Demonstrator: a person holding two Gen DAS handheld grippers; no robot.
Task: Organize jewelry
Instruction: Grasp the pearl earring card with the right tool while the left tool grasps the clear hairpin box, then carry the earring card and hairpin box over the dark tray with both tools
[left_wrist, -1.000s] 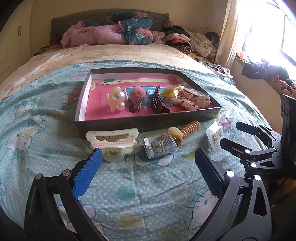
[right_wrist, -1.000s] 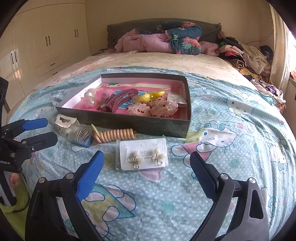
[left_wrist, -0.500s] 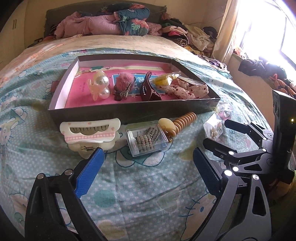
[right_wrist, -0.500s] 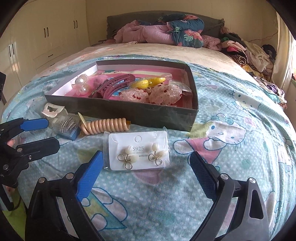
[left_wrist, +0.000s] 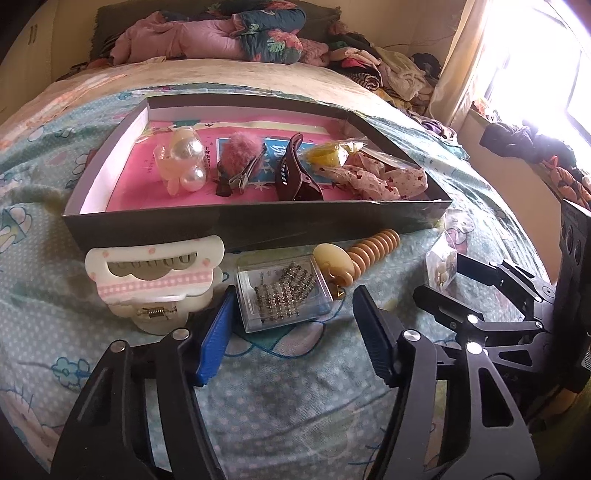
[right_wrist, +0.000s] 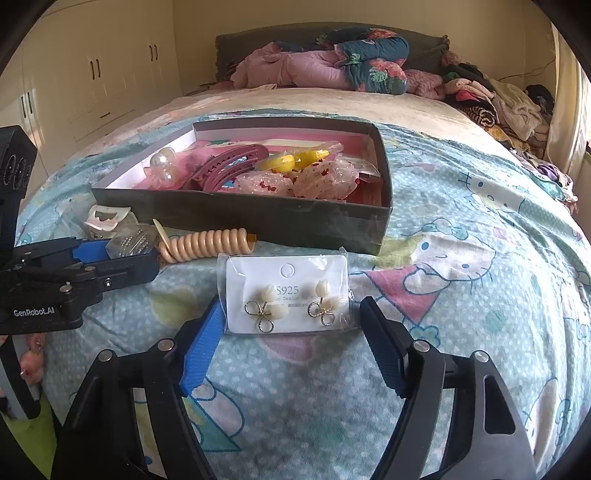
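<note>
A clear box of rhinestone clips (left_wrist: 282, 291) lies on the bedspread between the fingers of my left gripper (left_wrist: 294, 295). Its jaws are closing; the pads do not press on the box. A bagged earring card (right_wrist: 286, 291) lies between the fingers of my right gripper (right_wrist: 291, 306), whose jaws are also closing, with the right pad still off the card. Behind both stands the dark tray box (left_wrist: 258, 221) with hair clips and scrunchies inside. A white claw clip (left_wrist: 155, 277) and a beige spiral hair tie (left_wrist: 373, 247) lie in front of it.
Crumpled bedding (right_wrist: 325, 66) and clothes (right_wrist: 491, 96) are piled at the head of the bed. Wardrobe doors (right_wrist: 92, 74) stand to the left and a bright window (left_wrist: 546, 66) to the right. A person's fingers (right_wrist: 31, 365) hold the left tool.
Both grippers sank toward the bedspread and came closer to their items. Each pair of jaws narrowed, the left around the clear box and the right around the earring card.
</note>
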